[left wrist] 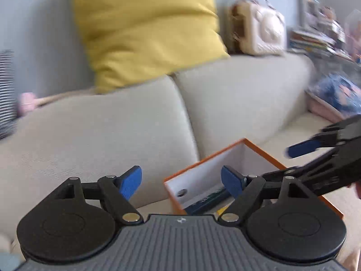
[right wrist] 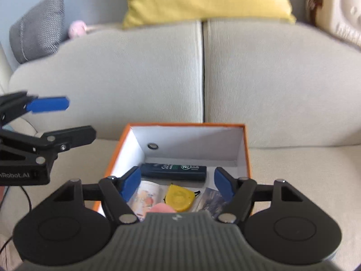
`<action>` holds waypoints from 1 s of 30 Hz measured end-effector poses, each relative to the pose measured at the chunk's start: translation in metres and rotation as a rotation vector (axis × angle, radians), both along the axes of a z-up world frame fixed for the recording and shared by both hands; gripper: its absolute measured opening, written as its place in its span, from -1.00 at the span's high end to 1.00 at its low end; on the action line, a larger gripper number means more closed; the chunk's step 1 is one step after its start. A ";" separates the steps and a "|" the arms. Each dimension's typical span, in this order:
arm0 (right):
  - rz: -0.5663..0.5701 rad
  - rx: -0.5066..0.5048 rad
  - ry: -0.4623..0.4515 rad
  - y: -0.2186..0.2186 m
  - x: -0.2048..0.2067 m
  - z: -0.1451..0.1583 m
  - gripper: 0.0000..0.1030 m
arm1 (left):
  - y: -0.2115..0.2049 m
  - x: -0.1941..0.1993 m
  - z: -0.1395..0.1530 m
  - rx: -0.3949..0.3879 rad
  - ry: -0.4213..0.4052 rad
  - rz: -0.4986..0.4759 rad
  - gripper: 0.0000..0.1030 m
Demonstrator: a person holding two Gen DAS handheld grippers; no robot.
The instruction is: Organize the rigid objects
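An orange box [right wrist: 247, 158] with white inner walls sits on the beige sofa seat; it also shows in the left wrist view [left wrist: 266, 155]. Inside lie a dark slim case [right wrist: 173, 171], a yellow rounded object [right wrist: 179, 197], a small pink object [right wrist: 161, 208] and printed cards [right wrist: 146, 197]. My right gripper [right wrist: 177, 184] is open and empty, its jaws spread above the box. My left gripper [left wrist: 181, 184] is open and empty, at the box's left side; it also shows at the left of the right wrist view [right wrist: 48, 118].
Sofa back cushions [right wrist: 203, 72] rise behind the box. A yellow pillow [left wrist: 146, 29] and a cream bag [left wrist: 261, 29] rest on top. A grey pillow [right wrist: 38, 27] and a pink toy [right wrist: 76, 28] are far left. Books [left wrist: 334, 94] lie on the right.
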State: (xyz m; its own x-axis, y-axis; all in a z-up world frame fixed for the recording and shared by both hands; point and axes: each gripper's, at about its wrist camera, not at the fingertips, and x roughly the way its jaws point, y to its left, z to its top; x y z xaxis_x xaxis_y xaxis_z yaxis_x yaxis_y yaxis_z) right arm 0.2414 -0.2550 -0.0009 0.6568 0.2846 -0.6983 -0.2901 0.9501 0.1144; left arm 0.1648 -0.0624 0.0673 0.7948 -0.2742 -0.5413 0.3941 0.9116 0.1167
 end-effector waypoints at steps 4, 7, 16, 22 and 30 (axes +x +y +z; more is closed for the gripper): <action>-0.027 0.012 -0.124 0.016 -0.048 0.010 -0.64 | 0.004 -0.034 0.011 -0.095 -0.028 0.079 -0.83; -0.052 0.030 -0.205 0.007 -0.098 0.037 -0.68 | 0.012 -0.063 0.019 -0.134 -0.030 0.127 -1.00; -0.141 0.012 -0.402 0.017 -0.216 0.072 -0.97 | 0.046 -0.130 0.036 -0.273 -0.116 0.252 -1.00; -0.199 -0.021 -0.372 0.025 -0.241 0.052 -0.97 | 0.064 -0.146 0.022 -0.295 -0.081 0.302 -1.00; -0.210 -0.044 -0.357 0.033 -0.262 0.025 -0.97 | 0.059 -0.163 -0.008 -0.234 -0.068 0.353 -1.00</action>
State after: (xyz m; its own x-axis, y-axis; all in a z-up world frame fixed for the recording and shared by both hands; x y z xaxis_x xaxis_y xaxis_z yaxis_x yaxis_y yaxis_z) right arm -0.0204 -0.2220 0.0245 0.9006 0.0932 -0.4245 -0.1031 0.9947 -0.0004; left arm 0.0017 -0.0036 0.0594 0.8938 -0.0881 -0.4397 0.0516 0.9942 -0.0945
